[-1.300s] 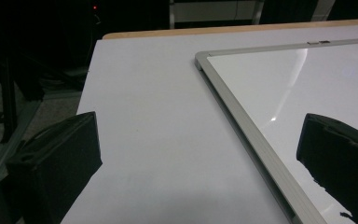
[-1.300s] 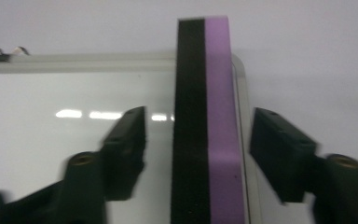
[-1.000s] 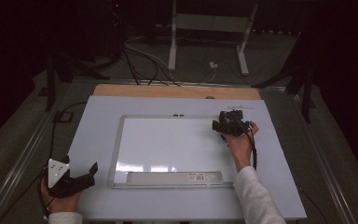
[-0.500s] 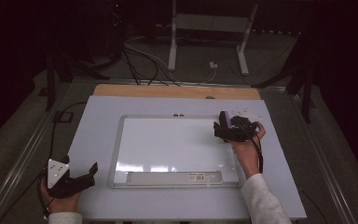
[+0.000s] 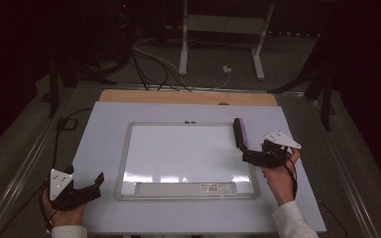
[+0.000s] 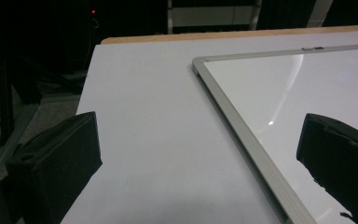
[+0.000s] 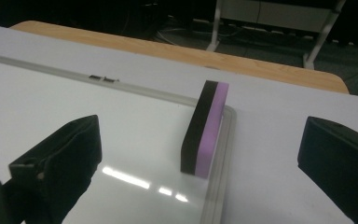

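Your right gripper view gives the eraser (image 7: 204, 128) close up: a black-and-purple block standing on its long edge at the whiteboard's (image 7: 51, 107) right frame, near the far corner. The high view adds layout: your right gripper (image 5: 250, 155) sits just beside the eraser's (image 5: 239, 133) near end, jaws spread, nothing held. Your left gripper (image 5: 92, 187) rests on the table (image 5: 104, 119) off the whiteboard's near-left corner, jaws apart and empty, well away from the eraser.

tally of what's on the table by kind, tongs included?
whiteboard: 1
eraser: 1
tongs: 2, left and right, both open
total: 4
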A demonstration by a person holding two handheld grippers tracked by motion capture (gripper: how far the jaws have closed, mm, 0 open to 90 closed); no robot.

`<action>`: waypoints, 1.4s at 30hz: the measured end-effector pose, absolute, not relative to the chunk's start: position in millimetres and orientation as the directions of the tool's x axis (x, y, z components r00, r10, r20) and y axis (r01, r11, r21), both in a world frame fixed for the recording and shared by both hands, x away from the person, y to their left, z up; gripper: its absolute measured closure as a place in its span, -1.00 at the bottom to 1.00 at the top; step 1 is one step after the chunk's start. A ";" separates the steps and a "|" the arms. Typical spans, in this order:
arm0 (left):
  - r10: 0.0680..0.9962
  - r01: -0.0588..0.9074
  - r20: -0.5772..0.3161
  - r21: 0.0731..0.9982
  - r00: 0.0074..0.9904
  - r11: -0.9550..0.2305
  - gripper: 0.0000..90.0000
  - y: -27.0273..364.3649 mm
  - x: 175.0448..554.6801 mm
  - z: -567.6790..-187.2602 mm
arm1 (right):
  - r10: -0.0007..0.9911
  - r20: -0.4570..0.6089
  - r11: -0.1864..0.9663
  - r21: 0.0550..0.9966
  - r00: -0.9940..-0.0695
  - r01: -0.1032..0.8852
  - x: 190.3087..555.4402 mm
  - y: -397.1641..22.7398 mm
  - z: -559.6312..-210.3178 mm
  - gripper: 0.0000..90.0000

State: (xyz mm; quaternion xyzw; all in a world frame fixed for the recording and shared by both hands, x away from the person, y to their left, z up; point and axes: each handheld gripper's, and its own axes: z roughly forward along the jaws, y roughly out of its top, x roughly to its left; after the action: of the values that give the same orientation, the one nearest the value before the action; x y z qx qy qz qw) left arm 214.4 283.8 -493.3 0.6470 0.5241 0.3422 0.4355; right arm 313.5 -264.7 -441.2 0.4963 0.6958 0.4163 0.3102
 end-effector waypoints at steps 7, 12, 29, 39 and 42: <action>0.976 0.351 -0.024 0.935 0.217 -0.055 -0.99 284.0 212.5 -488.7 | 0.937 -0.017 0.156 0.915 -0.349 0.372 289.4 -277.0 -448.8 -1.00; 0.975 0.339 -0.025 0.939 0.219 -0.052 -0.99 283.9 212.7 -486.4 | 0.931 0.008 0.132 0.925 -0.366 0.355 273.8 -286.4 -460.2 -1.00; 0.969 0.294 -0.026 0.955 0.247 -0.050 -0.99 279.0 212.9 -479.1 | 0.922 0.034 0.102 0.939 -0.385 0.327 238.8 -314.8 -486.9 -1.00; 0.968 0.287 -0.017 0.956 0.251 -0.057 -0.99 278.3 212.4 -480.7 | 0.923 0.034 0.095 0.945 -0.384 0.312 226.5 -321.6 -487.7 -1.00; 0.969 0.292 -0.018 0.955 0.246 -0.056 -0.99 278.8 212.8 -481.5 | 0.923 0.015 0.113 0.945 -0.385 0.308 224.6 -320.4 -487.7 -1.00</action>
State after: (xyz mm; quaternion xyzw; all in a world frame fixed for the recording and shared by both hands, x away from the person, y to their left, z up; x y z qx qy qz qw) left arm 212.8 278.8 -481.5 0.6321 0.4986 0.3585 0.4726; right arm 224.6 -320.4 -487.7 0.4554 0.6756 0.4858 0.3165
